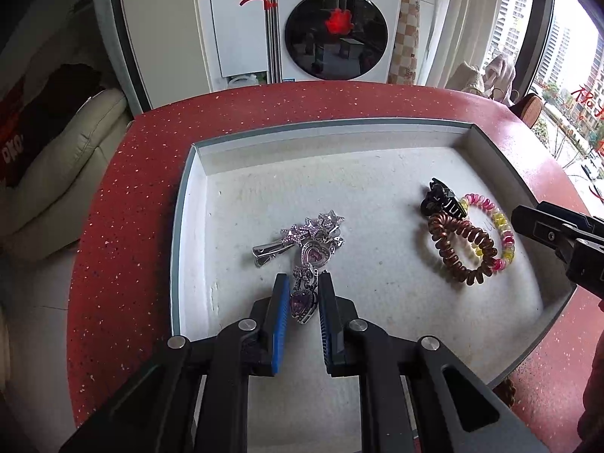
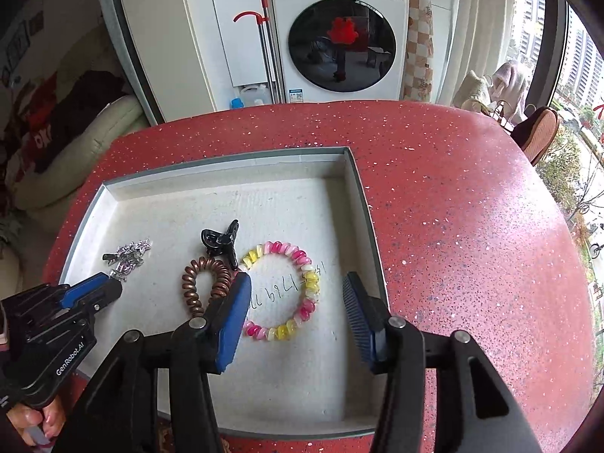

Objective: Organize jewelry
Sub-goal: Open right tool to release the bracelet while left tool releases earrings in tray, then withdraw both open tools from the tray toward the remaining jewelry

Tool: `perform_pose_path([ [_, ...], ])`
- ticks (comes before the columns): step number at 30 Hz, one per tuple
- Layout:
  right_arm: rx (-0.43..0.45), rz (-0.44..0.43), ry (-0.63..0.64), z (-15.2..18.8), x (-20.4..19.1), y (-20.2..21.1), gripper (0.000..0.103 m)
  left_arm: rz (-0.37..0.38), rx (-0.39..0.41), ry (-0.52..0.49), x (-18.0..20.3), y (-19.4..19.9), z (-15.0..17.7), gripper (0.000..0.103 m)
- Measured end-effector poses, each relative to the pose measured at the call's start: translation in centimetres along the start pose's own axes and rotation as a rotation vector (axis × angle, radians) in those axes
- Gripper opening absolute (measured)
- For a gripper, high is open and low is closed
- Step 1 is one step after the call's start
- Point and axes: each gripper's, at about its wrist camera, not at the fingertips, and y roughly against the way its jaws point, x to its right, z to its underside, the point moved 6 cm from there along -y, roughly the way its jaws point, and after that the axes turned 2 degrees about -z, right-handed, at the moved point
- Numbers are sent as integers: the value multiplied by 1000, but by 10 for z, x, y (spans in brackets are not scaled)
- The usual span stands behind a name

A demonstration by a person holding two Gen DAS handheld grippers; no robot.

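Left gripper straddling heart pendant, contact unclear | right gripper apart; ink scribble right-view only

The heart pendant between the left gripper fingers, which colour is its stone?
Purple, set in silver; left wrist view.

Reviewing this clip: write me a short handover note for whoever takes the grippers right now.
Left gripper: jaws slightly apart around the purple heart clip; grip not confirmed.
Right gripper: open, empty, above the pink-yellow coil tie.
In the tray: star clip beside the heart pieces; black claw clip, brown coil tie and pink-yellow tie grouped right.
Done: everything is inside the tray.
Left: place the heart clip.
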Motion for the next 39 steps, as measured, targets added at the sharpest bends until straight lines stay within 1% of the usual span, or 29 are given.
perform_pose_path([
  [1,7,-8,-9,0,0,3,56,-2,6,-3,1,2,-1,58],
  [2,11,-15,-18,1,1,6,56,-6,16,-3,1,5,-1,76],
  [3,13,-21,-26,2,0,8,56,-10,39,1,1,9,-2,96],
  [4,15,-26,-34,2,0,10,56,-10,68,3,1,15,-4,96],
  [5,19,-28,-41,2,0,13,56,-8,77,-3,3,18,-6,96],
  [8,26,-36,-56,3,1,18,56,-12,73,-12,6,22,-8,96],
  [14,35,-46,-65,6,2,29,58,-8,93,3,4,36,-8,96],
  [15,37,-50,-67,6,2,31,59,-12,97,-1,4,39,-6,97],
  [16,40,-55,-69,7,1,34,61,-16,100,-4,4,42,-6,103],
  [20,55,-77,-76,12,-3,47,64,-23,126,-1,1,56,-3,103],
  [26,79,-106,-70,18,-11,67,81,-11,146,24,-3,76,3,103],
  [29,100,-122,-62,19,-14,79,85,-9,162,29,-5,86,6,103],
  [33,127,-150,-63,24,-19,94,86,-23,185,24,-7,100,13,103],
  [35,145,-155,-69,27,-20,101,88,-2,176,40,-9,105,18,103],
  [36,152,-157,-70,28,-21,104,102,10,168,53,-10,107,21,103],
  [39,184,-165,-70,33,-23,115,103,49,156,76,-10,113,31,103],
])
